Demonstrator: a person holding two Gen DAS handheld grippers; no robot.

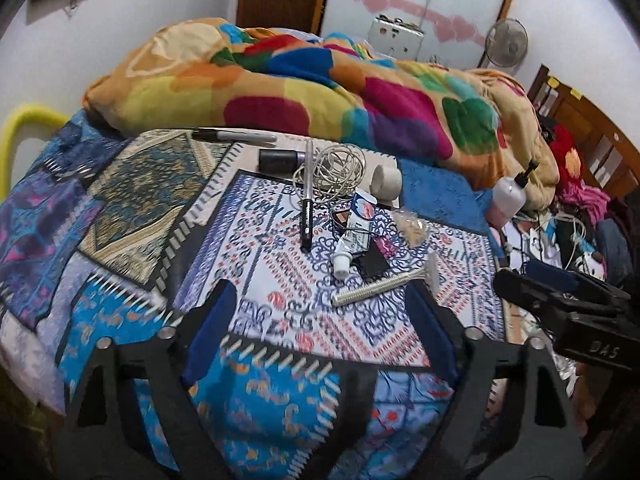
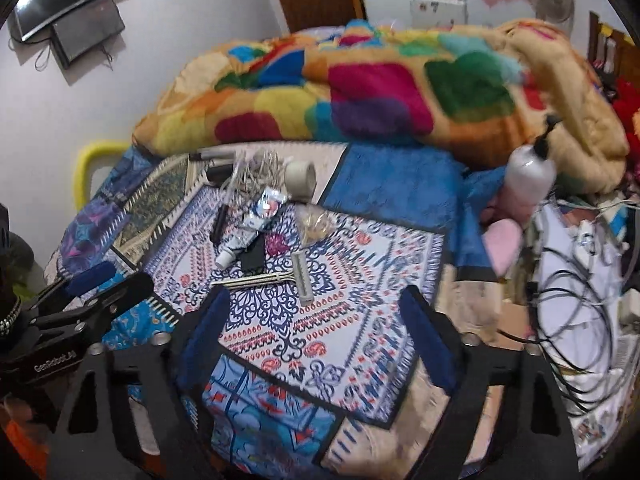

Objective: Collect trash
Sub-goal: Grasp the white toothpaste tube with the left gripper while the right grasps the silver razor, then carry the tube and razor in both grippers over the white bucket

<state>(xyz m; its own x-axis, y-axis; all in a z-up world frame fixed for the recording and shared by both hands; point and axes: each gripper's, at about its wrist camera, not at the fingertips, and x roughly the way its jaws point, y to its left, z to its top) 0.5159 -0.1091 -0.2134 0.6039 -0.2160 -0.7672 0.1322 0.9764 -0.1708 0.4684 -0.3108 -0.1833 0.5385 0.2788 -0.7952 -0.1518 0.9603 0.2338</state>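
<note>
Small items lie scattered on the patterned bed sheet [image 1: 132, 320]. Among them are a toothpaste tube [image 1: 354, 236] [image 2: 250, 232], a silver razor [image 1: 380, 286] [image 2: 280, 278], a clear plastic wrapper [image 1: 412, 226] [image 2: 316, 224], a black packet [image 1: 374, 262], a pen [image 1: 307, 220], a wire coil [image 1: 340, 170] and a tape roll [image 1: 386, 180] [image 2: 300, 178]. My left gripper [image 1: 320, 292] hovers open just short of the razor, with nothing between its blue pads. My right gripper [image 2: 314, 300] is open too, empty, to the right of the left one and near the razor head.
A colourful blanket [image 1: 320, 92] is heaped behind the items. A white pump bottle [image 2: 528, 176] stands at the right. Tangled cables [image 2: 572, 300] and clutter fill the right side. A marker [image 1: 236, 136] and a dark cylinder [image 1: 280, 160] lie at the back.
</note>
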